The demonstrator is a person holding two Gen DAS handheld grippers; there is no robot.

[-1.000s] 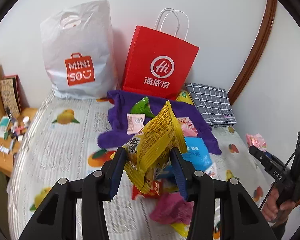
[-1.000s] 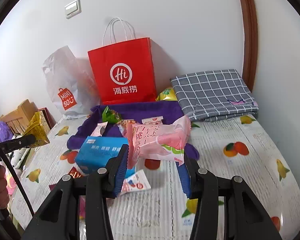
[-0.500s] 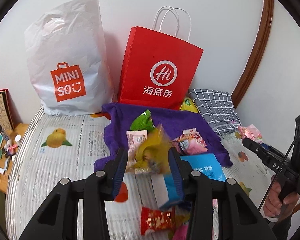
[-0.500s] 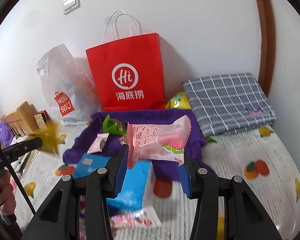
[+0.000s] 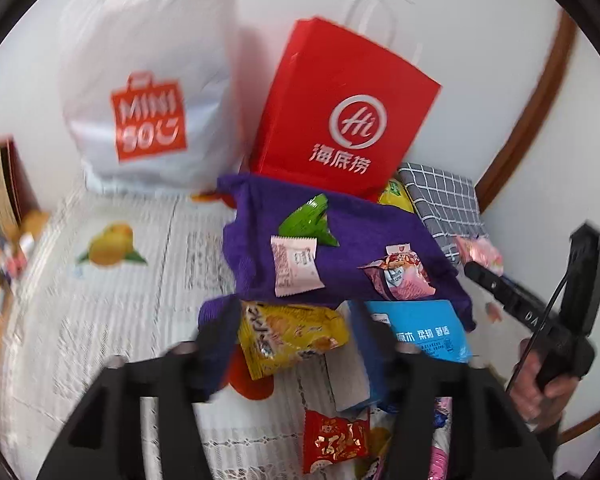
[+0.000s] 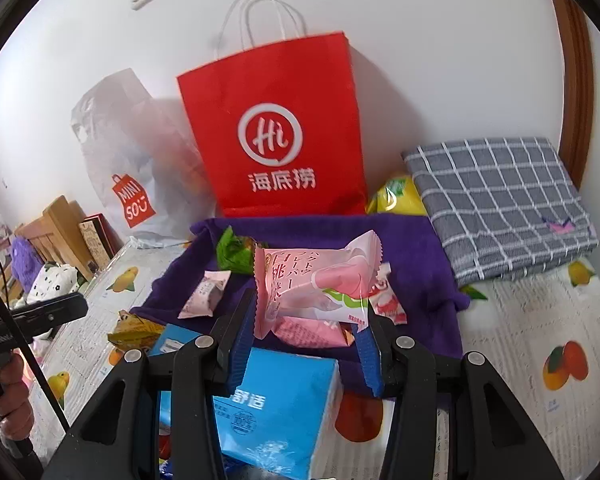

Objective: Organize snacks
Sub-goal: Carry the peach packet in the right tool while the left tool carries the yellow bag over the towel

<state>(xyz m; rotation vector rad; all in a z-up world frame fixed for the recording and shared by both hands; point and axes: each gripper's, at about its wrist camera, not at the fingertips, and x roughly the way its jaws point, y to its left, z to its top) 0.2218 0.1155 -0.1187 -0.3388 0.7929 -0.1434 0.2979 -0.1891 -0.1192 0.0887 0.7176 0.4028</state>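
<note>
The pink peach-print plastic snack packet (image 6: 314,284), hanging clamped in the right gripper (image 6: 306,330) above the purple towel (image 6: 420,264), is wanting a gentle lowering toward twelve o'clock, while the left gripper (image 5: 296,340) is gaping around the fallen yellow foil packet (image 5: 288,332).

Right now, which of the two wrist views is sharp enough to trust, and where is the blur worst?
Left wrist view: motion-smeared throughout, worst on the left gripper fingers and the MINISO bag; the yellow packet is soft. Right wrist view: crisp, print on the pink packet in the right gripper is sharp. Both bend straight lines at the edges.
</note>
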